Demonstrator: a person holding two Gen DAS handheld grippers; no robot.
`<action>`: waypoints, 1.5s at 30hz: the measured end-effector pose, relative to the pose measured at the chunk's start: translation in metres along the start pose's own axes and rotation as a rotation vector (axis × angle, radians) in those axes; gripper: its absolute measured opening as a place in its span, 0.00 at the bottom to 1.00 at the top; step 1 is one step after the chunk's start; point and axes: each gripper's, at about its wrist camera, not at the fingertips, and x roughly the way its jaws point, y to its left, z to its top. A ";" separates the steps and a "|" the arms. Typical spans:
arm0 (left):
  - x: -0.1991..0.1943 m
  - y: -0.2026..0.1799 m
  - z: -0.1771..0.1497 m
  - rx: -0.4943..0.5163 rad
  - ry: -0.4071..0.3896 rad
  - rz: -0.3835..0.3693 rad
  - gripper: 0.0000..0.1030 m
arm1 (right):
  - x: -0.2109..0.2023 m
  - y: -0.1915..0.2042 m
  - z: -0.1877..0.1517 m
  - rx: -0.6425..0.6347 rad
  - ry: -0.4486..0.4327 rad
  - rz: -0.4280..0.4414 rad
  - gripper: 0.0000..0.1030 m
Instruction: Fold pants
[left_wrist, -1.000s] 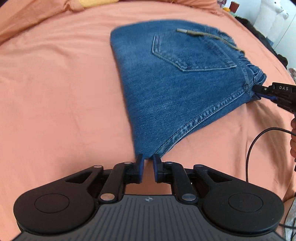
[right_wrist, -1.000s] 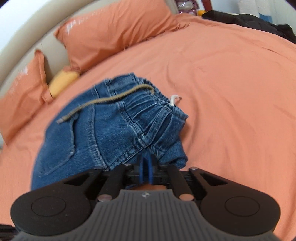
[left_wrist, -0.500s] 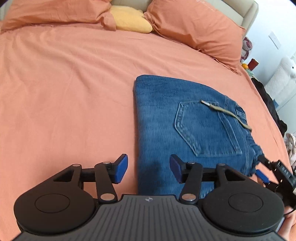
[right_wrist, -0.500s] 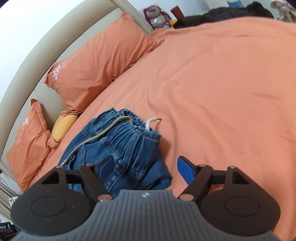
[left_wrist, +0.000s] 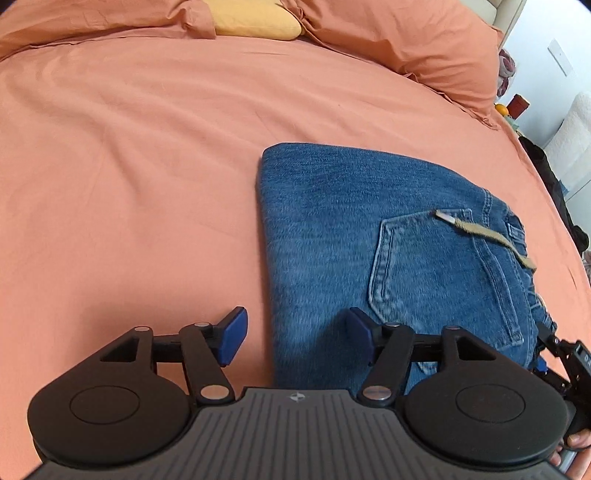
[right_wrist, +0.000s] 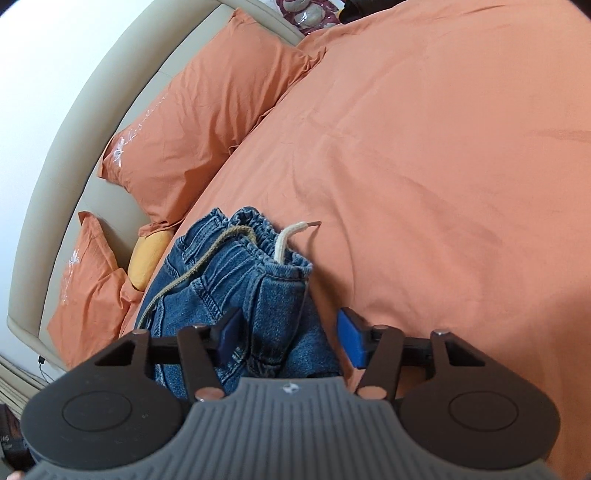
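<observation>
The blue denim pants (left_wrist: 369, 240) lie folded into a compact stack on the orange bed sheet (left_wrist: 129, 184), back pocket and tan drawstring (left_wrist: 487, 236) on top. My left gripper (left_wrist: 295, 341) is open and empty above the stack's near left corner. My right gripper (right_wrist: 290, 338) is open and empty above the waistband end of the pants (right_wrist: 240, 288), where a white drawstring tip (right_wrist: 288, 240) sticks out. The right gripper also shows at the right edge of the left wrist view (left_wrist: 554, 350).
Orange pillows (left_wrist: 406, 48) and a small yellow cushion (left_wrist: 255, 22) lie at the head of the bed. A beige headboard (right_wrist: 74, 129) curves behind them. Dark clothes (left_wrist: 554, 184) and small items sit beyond the bed's far right edge.
Both grippers let go of the pants' near corners, opened wide and lifted up and back. The folded pants stay flat on the sheet.
</observation>
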 end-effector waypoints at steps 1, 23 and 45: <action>0.002 0.001 0.002 -0.008 -0.003 -0.008 0.73 | 0.001 -0.001 0.000 0.003 0.002 0.005 0.51; 0.016 -0.006 0.017 -0.008 -0.074 -0.054 0.08 | -0.001 -0.005 0.002 0.018 0.012 0.116 0.21; -0.155 0.004 0.010 0.164 -0.209 0.058 0.06 | -0.071 0.115 -0.049 -0.090 0.115 0.212 0.19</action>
